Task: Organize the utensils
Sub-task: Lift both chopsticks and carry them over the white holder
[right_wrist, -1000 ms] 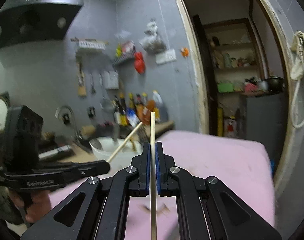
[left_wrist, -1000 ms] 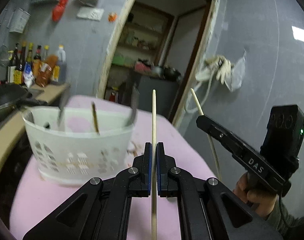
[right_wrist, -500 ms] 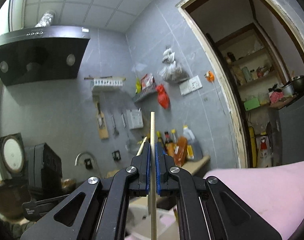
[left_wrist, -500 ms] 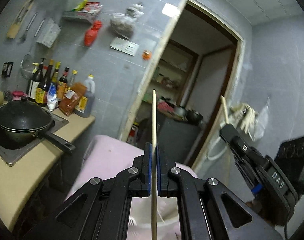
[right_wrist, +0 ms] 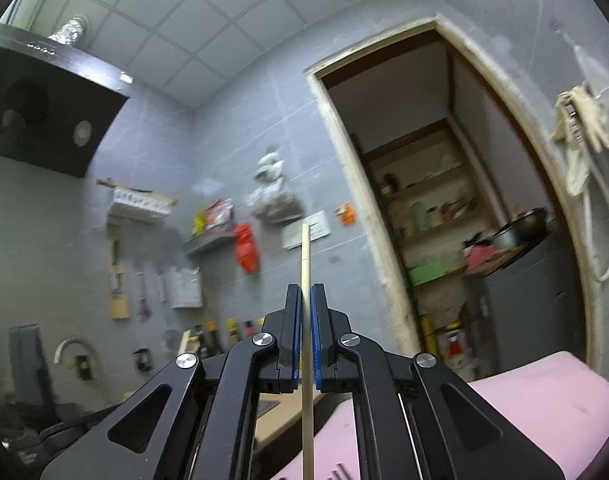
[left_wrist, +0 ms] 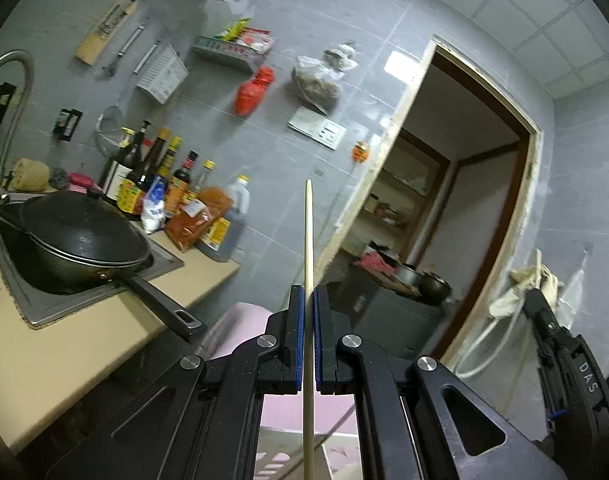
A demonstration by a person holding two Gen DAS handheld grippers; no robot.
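Note:
My left gripper is shut on a pale wooden chopstick that stands up between its blue pads, pointing at the far wall. My right gripper is shut on a second wooden chopstick, also upright. The right gripper shows at the right edge of the left wrist view. Part of the white slotted utensil basket shows at the bottom of the left wrist view, under the left gripper. Both grippers are tilted upward, above the pink table.
A black wok sits on the counter at left, with several sauce bottles behind it. A doorway opens ahead to shelves. A range hood hangs at upper left in the right wrist view.
Both grippers have tilted up and risen with their chopsticks. The basket has dropped from the middle of the left wrist view to its bottom edge; walls and ceiling now fill the views.

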